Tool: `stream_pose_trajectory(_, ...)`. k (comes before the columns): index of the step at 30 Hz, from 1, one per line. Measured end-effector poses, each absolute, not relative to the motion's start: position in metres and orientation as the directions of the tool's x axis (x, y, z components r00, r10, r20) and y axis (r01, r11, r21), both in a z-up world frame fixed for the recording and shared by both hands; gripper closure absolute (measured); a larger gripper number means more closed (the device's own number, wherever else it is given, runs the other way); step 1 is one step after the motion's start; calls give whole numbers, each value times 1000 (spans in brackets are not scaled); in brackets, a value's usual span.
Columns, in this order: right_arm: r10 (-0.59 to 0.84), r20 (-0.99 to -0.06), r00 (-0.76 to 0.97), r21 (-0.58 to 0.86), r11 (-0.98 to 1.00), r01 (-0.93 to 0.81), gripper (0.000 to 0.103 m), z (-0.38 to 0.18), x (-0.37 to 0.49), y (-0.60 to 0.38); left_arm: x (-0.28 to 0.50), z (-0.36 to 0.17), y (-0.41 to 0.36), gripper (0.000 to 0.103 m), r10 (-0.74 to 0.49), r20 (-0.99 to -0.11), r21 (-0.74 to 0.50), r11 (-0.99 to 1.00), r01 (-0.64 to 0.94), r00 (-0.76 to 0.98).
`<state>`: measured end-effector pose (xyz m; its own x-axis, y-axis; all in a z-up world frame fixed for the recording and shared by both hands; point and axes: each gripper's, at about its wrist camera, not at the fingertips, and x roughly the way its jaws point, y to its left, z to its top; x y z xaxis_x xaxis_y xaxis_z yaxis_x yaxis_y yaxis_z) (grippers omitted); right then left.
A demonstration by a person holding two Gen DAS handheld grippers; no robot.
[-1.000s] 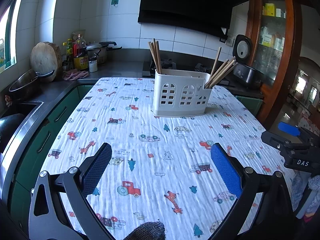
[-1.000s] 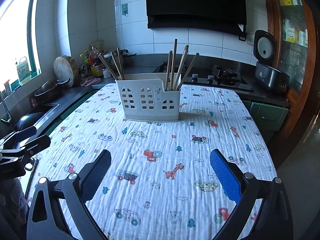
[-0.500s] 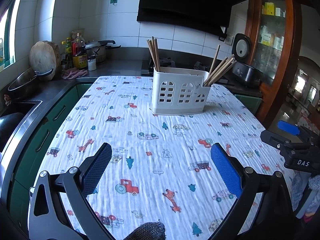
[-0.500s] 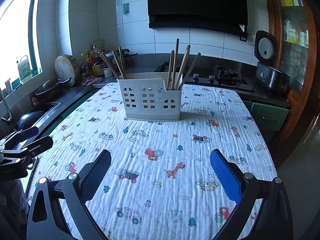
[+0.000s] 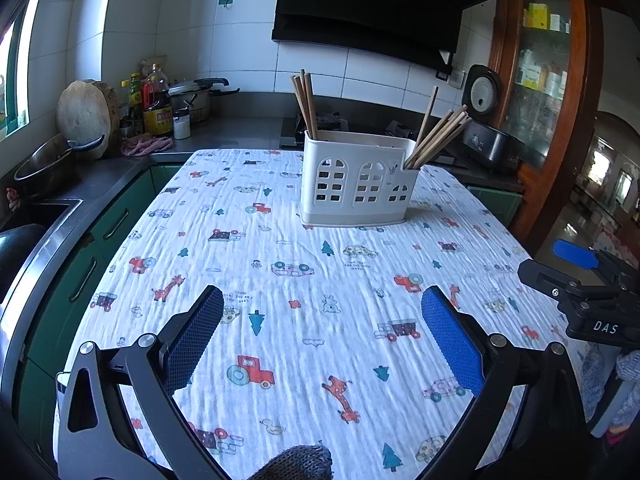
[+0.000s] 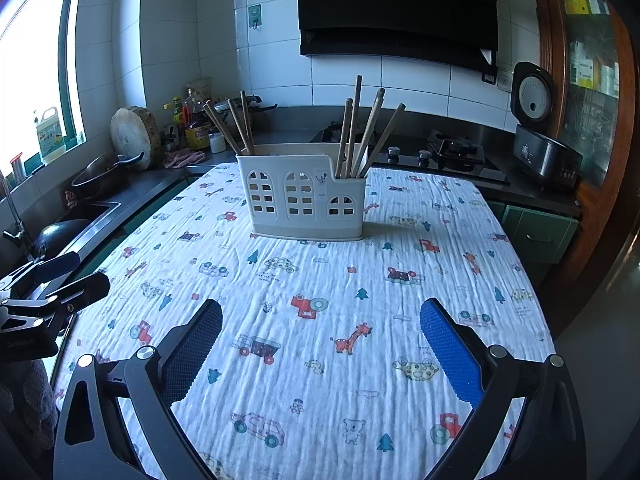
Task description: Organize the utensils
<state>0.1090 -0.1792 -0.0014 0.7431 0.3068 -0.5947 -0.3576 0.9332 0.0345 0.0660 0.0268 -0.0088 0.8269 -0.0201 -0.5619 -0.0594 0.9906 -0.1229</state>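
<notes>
A white utensil holder (image 5: 358, 184) (image 6: 304, 196) with window-shaped cutouts stands upright on the far half of the table. Wooden chopsticks (image 5: 305, 104) (image 6: 236, 126) lean out of its left compartment. More chopsticks (image 5: 438, 136) (image 6: 362, 132) fan out of its right compartment. My left gripper (image 5: 320, 340) is open and holds nothing, hovering over the near part of the table, well short of the holder. My right gripper (image 6: 320, 344) is likewise open and empty, near the table's front. Each gripper shows at the edge of the other's view (image 5: 580, 280) (image 6: 48, 284).
A white cloth printed with cars and giraffes (image 5: 280, 280) (image 6: 360, 280) covers the table. A counter with a sink (image 6: 80, 216), pan, chopping board (image 5: 86, 112) and bottles runs along the left. A stove (image 6: 452, 152), rice cooker (image 6: 540, 148) and wooden cabinet (image 5: 552, 80) lie behind and right.
Both views have drawn back and risen slightly, so the holder looks a little farther and higher in frame. Both grippers stay open and empty.
</notes>
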Motion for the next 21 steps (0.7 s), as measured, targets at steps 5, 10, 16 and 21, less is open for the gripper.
stream_pose_trajectory(5, 306, -597, 742, 34, 933, -358, 7, -3, 109, -179, 66, -9, 25, 5, -30, -562, -122, 991, -47, 827)
stream_pose_trajectory(10, 303, -595, 745, 33, 935, -354, 7, -4, 109, -180, 67, -9, 23, 5, -38, -561, -127, 991, -41, 827)
stream_pose_trajectory(16, 302, -597, 743, 35, 935, -352, 7, -4, 110, -182, 66, -9, 21, 5, -40, -549, -127, 991, -36, 835)
stream_pose_trajectory(21, 301, -598, 742, 37, 936, -350, 7, -5, 111, -183, 67, -9, 21, 5, -36, -554, -122, 992, -38, 831)
